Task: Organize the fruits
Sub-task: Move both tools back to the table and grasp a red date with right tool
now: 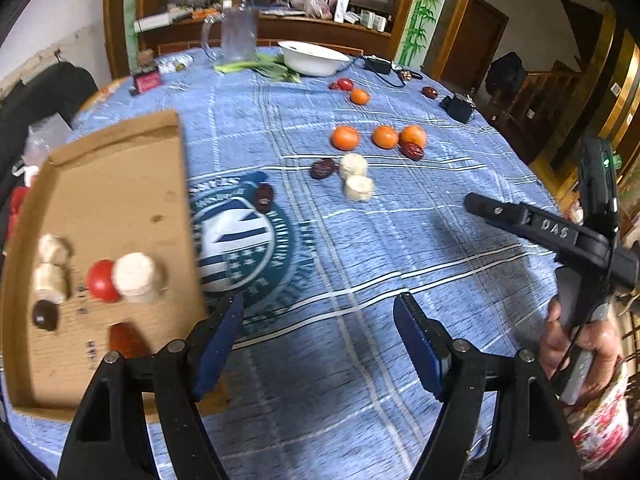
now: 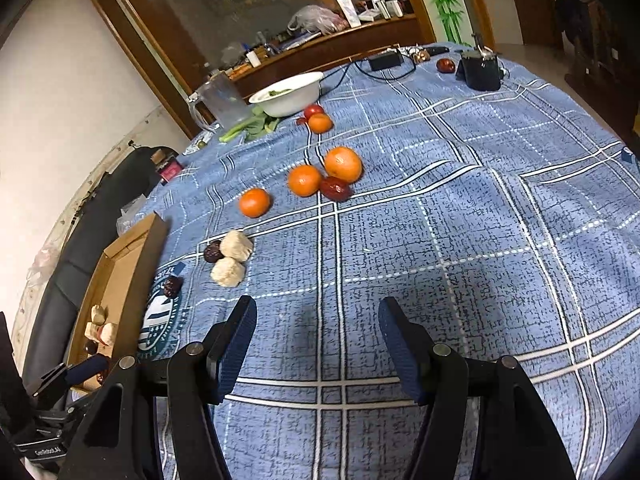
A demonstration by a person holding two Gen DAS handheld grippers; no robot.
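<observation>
Both tongs parted, nothing held. Left gripper (image 1: 318, 340) hangs over the blue plaid tablecloth (image 1: 360, 280) with its left finger just at the near right edge of the cardboard tray (image 1: 120, 184); right gripper (image 2: 316, 344) hangs over bare cloth, blue pads spread wide. From the left wrist view the right gripper shows at the right edge, black, fingers pointing toward mid-table, gripped by the person's hand (image 1: 576, 344).

Tray: shallow brown cardboard, low walls, at the table's left edge. Inside, blurred: three pale round cakes, the largest (image 1: 136, 278) touching a red tomato (image 1: 102, 280); one dark date (image 1: 45, 314) nearer the left wall; a reddish-brown piece (image 1: 126, 340) by the near edge, kind unclear.

Loose on cloth, mid-table: three oranges in a rough row (image 2: 343, 164) (image 2: 304, 180) (image 2: 254, 202); a red date (image 2: 335, 189) touching the two rightmost. Nearer, two pale cakes (image 2: 236, 245) (image 2: 228, 272) touching each other, a dark date (image 2: 213, 252) against the farther one. Another date (image 2: 172, 286) alone on the round teal emblem (image 1: 240, 240), just beside the tray wall.

Far side: white bowl (image 2: 288, 94), small orange (image 2: 320, 123) and red fruit (image 2: 313, 111) touching, near the bowl; greens and a clear pitcher (image 2: 220, 100) beside it. One date (image 2: 445, 65) far right, near a black device (image 2: 480, 70).

Open cloth: wide stretch right of the fruit cluster and between grippers and cakes.
</observation>
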